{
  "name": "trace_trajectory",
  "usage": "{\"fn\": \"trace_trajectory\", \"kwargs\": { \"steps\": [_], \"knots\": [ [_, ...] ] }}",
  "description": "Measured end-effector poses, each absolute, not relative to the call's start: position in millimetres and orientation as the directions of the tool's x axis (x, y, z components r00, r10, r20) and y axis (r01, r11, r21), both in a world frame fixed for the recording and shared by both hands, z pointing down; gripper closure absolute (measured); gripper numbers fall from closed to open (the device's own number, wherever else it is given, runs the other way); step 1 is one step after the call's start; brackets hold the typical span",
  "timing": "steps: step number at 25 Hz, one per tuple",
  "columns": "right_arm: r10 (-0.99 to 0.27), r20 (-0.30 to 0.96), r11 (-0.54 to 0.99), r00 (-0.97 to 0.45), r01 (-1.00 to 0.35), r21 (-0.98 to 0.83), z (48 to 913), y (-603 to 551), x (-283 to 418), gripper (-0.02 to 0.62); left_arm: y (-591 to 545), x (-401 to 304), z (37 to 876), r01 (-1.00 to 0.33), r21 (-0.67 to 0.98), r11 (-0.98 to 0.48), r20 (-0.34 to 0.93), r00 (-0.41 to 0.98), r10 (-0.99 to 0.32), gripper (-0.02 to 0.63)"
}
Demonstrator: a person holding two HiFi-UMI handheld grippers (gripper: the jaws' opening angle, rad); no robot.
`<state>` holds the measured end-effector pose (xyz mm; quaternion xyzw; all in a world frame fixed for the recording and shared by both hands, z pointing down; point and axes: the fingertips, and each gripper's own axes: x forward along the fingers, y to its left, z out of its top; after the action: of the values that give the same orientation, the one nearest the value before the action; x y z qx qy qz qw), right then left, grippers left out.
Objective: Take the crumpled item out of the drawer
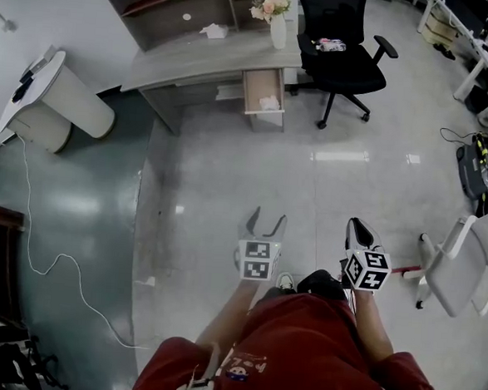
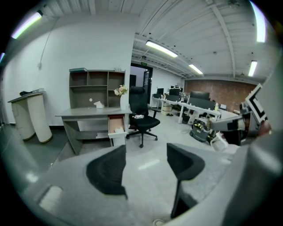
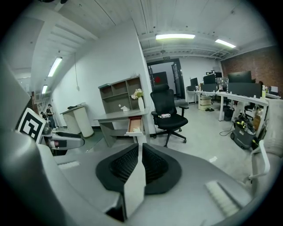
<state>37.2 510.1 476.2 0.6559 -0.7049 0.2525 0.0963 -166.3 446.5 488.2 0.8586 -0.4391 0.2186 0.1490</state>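
Far ahead, a grey desk (image 1: 203, 58) has its wooden drawer (image 1: 263, 95) pulled open. A white crumpled item (image 1: 270, 103) lies at the drawer's front end, and it also shows small in the left gripper view (image 2: 118, 130) and the right gripper view (image 3: 136, 129). Both grippers hang over the bare floor, well short of the desk. My left gripper (image 1: 263, 225) is open, its dark pads (image 2: 108, 170) wide apart with nothing between them. My right gripper (image 1: 360, 231) is shut, its pads (image 3: 128, 165) pressed together on nothing.
A black office chair (image 1: 337, 51) stands to the right of the drawer. A flower vase (image 1: 277, 21) and another crumpled paper (image 1: 214, 31) sit on the desk. A white rounded stand (image 1: 55, 98) with a trailing cable (image 1: 48, 260) is on the left. A white chair (image 1: 464, 264) is close on my right.
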Motion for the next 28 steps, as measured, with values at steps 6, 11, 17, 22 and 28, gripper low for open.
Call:
{"fn": "trace_trajectory", "kwargs": {
  "steps": [6, 11, 17, 22, 28],
  "knots": [
    [-0.871, 0.471, 0.022, -0.142, -0.968, -0.251, 484, 484, 39, 0.578, 421, -164, 486, -0.822, 0.056, -0.567, 0.504, 0.514, -0.695, 0.318],
    [-0.86, 0.481, 0.044, -0.172, -0.963, -0.265, 497, 450, 42, 0.578, 393, -160, 492, -0.834, 0.05, -0.55, 0.514, 0.494, -0.702, 0.318],
    [-0.859, 0.472, 0.075, -0.2, -0.96, -0.27, 498, 394, 65, 0.583, 343, -138, 494, -0.845, 0.041, -0.533, 0.531, 0.47, -0.705, 0.318],
    [-0.85, 0.475, 0.1, -0.226, -0.956, -0.277, 493, 344, 97, 0.592, 294, -108, 483, -0.853, 0.03, -0.52, 0.539, 0.452, -0.711, 0.319],
    [-0.836, 0.484, 0.127, -0.258, -0.95, -0.287, 495, 291, 134, 0.592, 237, -73, 472, -0.868, 0.019, -0.497, 0.54, 0.427, -0.725, 0.318]
  ]
}}
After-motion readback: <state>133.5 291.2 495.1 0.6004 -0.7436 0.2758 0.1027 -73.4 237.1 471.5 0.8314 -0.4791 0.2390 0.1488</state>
